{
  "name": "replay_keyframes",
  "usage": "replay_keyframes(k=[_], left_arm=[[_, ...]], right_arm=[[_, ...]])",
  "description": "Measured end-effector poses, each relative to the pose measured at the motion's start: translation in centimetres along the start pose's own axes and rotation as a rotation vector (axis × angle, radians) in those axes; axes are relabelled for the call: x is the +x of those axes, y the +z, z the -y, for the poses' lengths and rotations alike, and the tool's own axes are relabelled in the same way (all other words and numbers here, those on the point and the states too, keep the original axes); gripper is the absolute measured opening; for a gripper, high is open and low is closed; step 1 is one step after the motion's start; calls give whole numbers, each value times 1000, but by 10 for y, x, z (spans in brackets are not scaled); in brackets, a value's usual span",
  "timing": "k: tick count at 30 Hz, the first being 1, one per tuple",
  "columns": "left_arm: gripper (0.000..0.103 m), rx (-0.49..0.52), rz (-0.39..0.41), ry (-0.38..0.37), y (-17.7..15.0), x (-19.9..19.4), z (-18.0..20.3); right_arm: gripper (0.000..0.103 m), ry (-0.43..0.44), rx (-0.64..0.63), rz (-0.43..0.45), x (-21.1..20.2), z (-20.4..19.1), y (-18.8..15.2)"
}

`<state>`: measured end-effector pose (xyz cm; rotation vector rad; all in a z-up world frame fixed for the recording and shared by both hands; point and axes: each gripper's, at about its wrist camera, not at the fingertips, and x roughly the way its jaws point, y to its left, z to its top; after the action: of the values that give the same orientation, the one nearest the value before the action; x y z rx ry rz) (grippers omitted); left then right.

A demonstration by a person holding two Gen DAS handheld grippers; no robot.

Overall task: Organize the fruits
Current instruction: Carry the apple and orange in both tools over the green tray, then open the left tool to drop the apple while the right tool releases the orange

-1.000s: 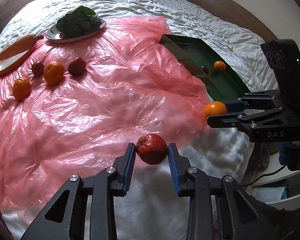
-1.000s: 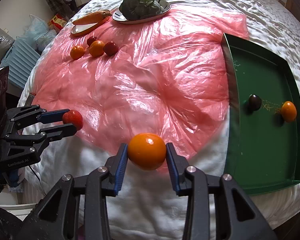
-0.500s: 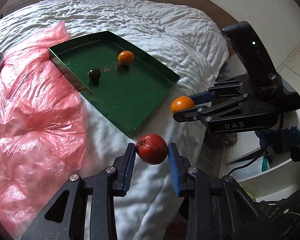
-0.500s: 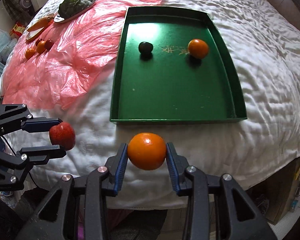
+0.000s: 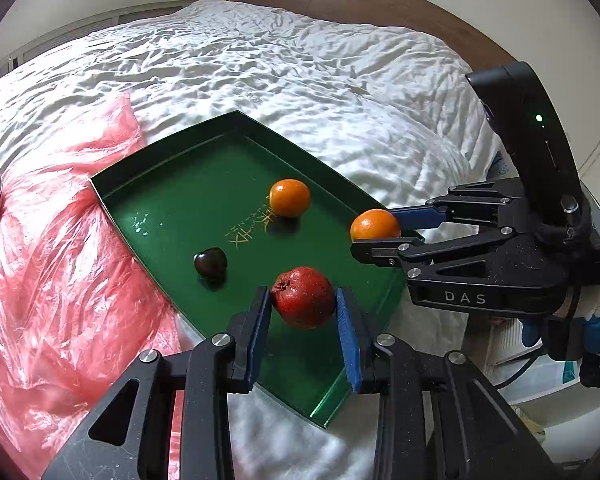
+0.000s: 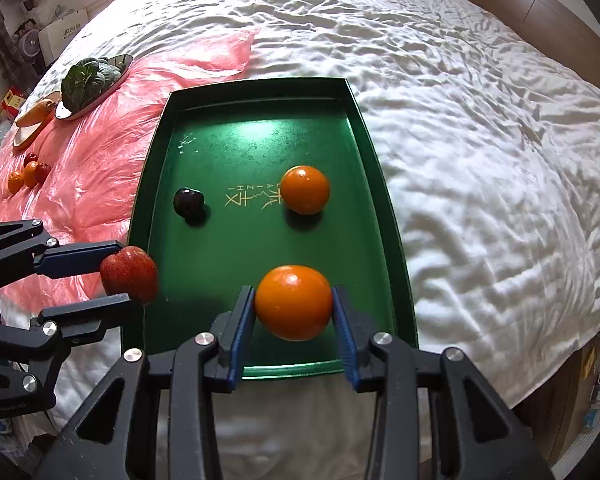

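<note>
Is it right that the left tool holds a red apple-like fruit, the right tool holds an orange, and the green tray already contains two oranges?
Not quite. The green metal tray holds one round orange and one dark plum-like fruit, as the right wrist view shows. The left tool does grip the red apple-like fruit, and the right tool the other orange.

White bed (image 6: pixel 480 128) w/ wood headboard (image 5: pixel 360 4)

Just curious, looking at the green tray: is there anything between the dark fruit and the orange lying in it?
Only gold lettering printed on the tray floor lies between the dark fruit and the orange; the right wrist view shows it best.
</note>
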<state>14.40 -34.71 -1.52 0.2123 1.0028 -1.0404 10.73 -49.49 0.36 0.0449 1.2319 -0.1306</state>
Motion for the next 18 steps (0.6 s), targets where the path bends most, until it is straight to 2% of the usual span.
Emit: replay_keyframes(k=[6,18], left_arm=[[28,3,-42,46,-3,25,-10],[29,17,-106,81,-11,54,-12]], right_arm=[[65,0,28,11,31,5,19],[66,-6,35,-21,55,7,15]])
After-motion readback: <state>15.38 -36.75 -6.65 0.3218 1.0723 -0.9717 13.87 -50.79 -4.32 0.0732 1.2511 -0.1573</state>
